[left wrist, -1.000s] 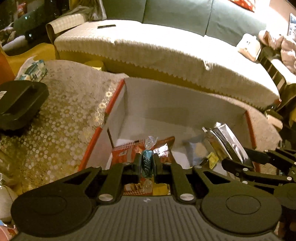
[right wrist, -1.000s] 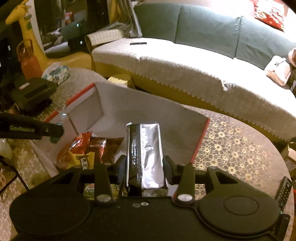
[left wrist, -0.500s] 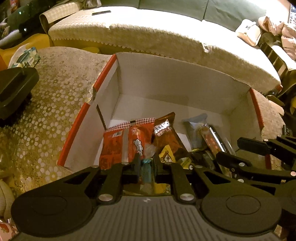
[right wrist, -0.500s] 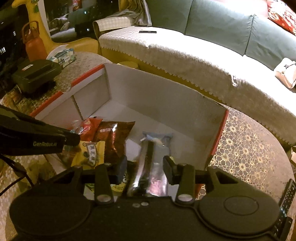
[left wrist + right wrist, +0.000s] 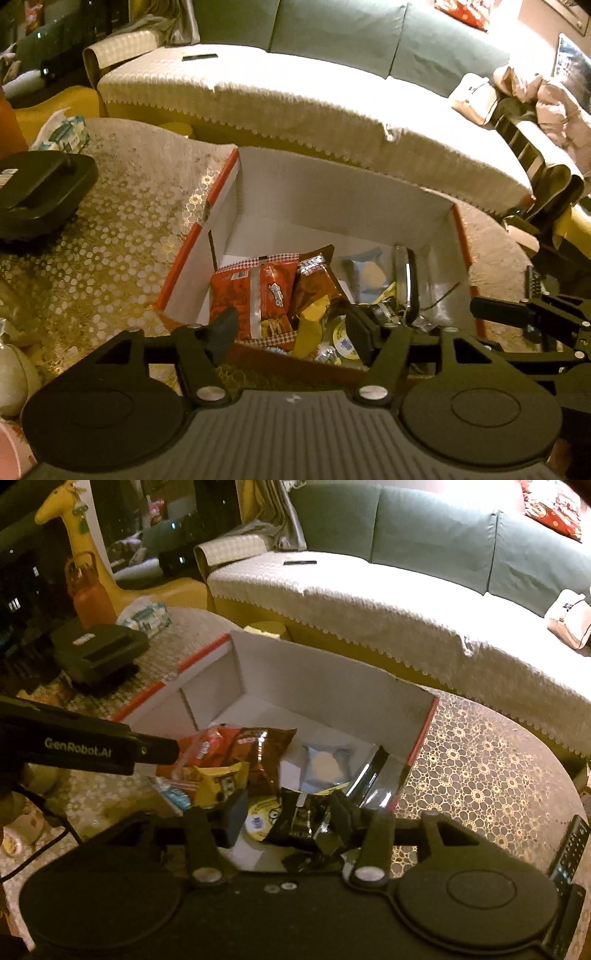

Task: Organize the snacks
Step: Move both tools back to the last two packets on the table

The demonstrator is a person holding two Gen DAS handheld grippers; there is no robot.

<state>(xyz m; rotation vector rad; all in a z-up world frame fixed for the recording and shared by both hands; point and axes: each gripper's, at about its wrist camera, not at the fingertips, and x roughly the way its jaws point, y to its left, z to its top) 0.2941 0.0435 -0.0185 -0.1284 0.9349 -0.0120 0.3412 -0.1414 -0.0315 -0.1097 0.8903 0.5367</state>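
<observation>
Two hand-held tools above an open cardboard box [image 5: 343, 192] with red rims, standing on a worktop [image 5: 122, 229] covered by a lace-patterned cloth, a sofa [image 5: 295, 107] behind it. The left tool [image 5: 291, 332] was opening, its jaws well apart with nothing between the pads; the snacks seen past them lay lower, inside the box. The right tool [image 5: 288, 814] was likewise opening, its jaws apart over the box's near corner, and no pad appeared to press on any packet. The box held the snacks in a loose heap toward its near end: a red packet [image 5: 255, 299] lying flat, a brown packet [image 5: 314, 280] overlapping it, a yellow wrapper [image 5: 221, 781], a black sachet [image 5: 301, 816], a silver foil pouch [image 5: 373, 779] leaning against the right wall, and a clear bag [image 5: 325, 764] on the floor of the box; the far half of the box was bare. A dark case [image 5: 40, 192] and a tissue pack [image 5: 62, 133] lay on the worktop to the left, well apart from the box. As a judgement, these packets were light, air-filled and crushable, and their film was slippery; the foil pouch looked stiffer along its sealed seam. Each would best be taken at a crimped end seal or a flat margin, with light pressure, not across the puffed middle, where the contents could break or the film slide out.
</observation>
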